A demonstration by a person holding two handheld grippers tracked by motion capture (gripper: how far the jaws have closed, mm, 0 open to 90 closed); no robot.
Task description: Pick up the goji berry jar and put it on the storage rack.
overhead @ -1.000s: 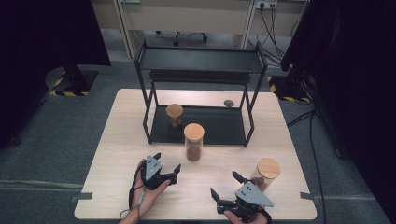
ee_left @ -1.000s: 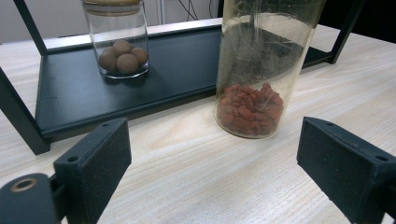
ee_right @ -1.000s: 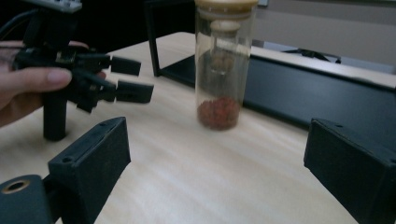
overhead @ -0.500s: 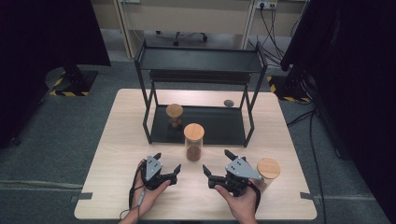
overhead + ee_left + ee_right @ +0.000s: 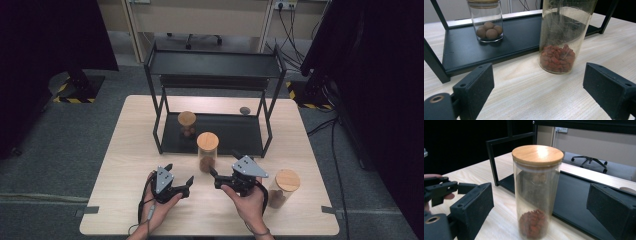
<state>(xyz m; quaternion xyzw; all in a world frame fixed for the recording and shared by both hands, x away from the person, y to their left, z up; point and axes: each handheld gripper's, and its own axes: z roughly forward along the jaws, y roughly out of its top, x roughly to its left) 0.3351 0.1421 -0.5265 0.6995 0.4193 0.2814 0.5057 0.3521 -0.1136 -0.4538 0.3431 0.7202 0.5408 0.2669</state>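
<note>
Your right gripper [image 5: 223,168] has its jaws spread wide, with nothing between them, and it points at the tall jar [image 5: 207,151] standing on the table [image 5: 125,150] just in front of the black rack [image 5: 215,65]. In the right gripper view that jar [image 5: 537,192] stands upright between the two jaws but beyond them, not touched, with a wooden lid [image 5: 537,154] on top and a small heap of red bits [image 5: 533,223] at the bottom. Your left gripper [image 5: 181,179] also has its jaws spread with nothing in them, resting near the table's front edge, just left of the jar and apart from it. On the rack's lower shelf [image 5: 509,42] stands a shorter jar [image 5: 486,21] holding brown balls. A third jar [image 5: 283,187] stands on the table just beside your right hand [image 5: 248,202], on its right.
</note>
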